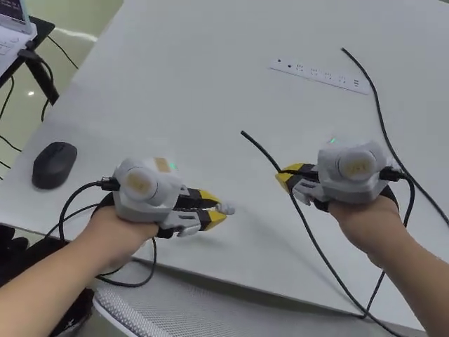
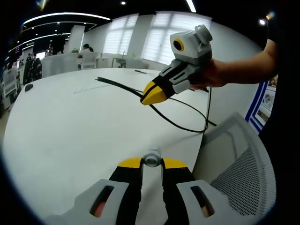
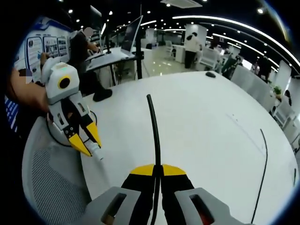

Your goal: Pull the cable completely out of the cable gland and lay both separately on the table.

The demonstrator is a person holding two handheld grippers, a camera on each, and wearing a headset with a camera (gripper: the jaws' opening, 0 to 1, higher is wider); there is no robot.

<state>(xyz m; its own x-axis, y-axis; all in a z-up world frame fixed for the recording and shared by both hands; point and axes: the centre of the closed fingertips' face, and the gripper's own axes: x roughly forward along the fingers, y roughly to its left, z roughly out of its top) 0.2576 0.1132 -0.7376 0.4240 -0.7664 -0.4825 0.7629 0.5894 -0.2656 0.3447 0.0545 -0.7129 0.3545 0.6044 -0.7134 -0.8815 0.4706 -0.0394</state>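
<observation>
While the left gripper (image 1: 212, 208) pinches the grey cable gland (image 2: 152, 157) at its very tips and the right gripper (image 1: 286, 175) is clamped on the freed black cable (image 3: 153, 126) running ahead of its jaws, the shallowly held gland may slip and roll across the table (image 1: 210, 84).

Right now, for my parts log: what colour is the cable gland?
The cable gland is light grey, clearest in the left gripper view.
</observation>
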